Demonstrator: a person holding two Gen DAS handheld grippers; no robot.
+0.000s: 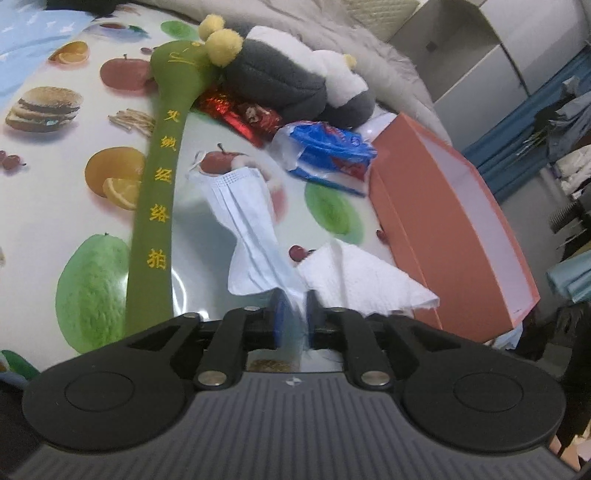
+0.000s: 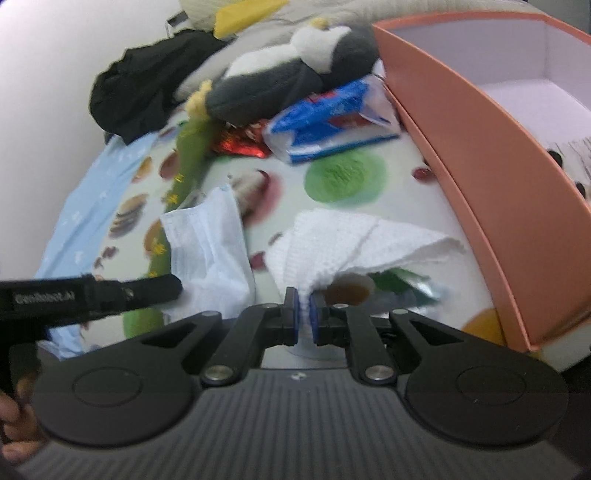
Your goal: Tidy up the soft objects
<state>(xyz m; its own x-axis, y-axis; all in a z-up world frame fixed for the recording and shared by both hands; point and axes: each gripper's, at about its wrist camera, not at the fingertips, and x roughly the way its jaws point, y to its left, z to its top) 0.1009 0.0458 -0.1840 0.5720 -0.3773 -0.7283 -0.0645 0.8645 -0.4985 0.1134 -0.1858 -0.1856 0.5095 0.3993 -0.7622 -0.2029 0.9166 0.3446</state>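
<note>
Blue mask (image 1: 245, 218) end hidden between fingers (image 1: 277, 317)

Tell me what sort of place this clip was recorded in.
Most likely a bedroom or living space at home. A table with a fruit-print cover stands against rumpled grey bedding, clothes hang at the far right, and a plush penguin lies among household clutter beside an orange box.

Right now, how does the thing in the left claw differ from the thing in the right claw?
The face mask in the left claw is pale blue and pleated; the paper towel in the right claw is white and dimpled. The face mask has an ear loop; the paper towel has none. Both are thin, limp sheets pinched at one edge.
</note>
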